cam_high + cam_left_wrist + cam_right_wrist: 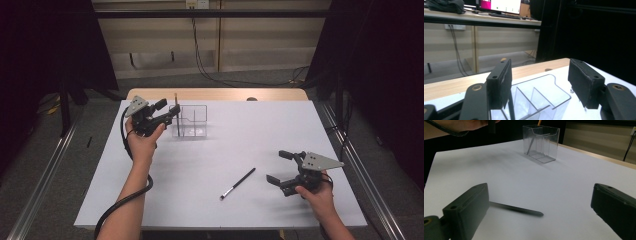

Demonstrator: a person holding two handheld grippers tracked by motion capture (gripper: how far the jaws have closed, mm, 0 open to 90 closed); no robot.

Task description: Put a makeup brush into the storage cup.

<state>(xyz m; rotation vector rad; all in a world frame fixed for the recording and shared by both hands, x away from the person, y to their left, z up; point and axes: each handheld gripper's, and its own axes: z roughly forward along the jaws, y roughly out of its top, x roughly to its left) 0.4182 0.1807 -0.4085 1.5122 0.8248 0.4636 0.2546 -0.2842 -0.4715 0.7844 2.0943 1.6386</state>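
Note:
A clear divided box (192,121) stands at the table's far left. A thin dark stick with a yellowish top (176,111) stands upright in its left end. My left gripper (168,108) hovers at that end, open, its jaws either side of the stick's upper part. In the left gripper view the stick (510,108) runs close by the left jaw above the box (541,96). A black brush (238,183) lies flat on the table near the front. My right gripper (278,167) rests to its right, open and empty; the brush handle (516,208) lies ahead of its jaws.
The white table top (225,150) has a wooden strip (215,94) along its far edge. Cables (200,60) trail on the floor behind the table. Metal rails (45,175) run along both sides. A person's hand (469,123) shows beyond the box (541,142).

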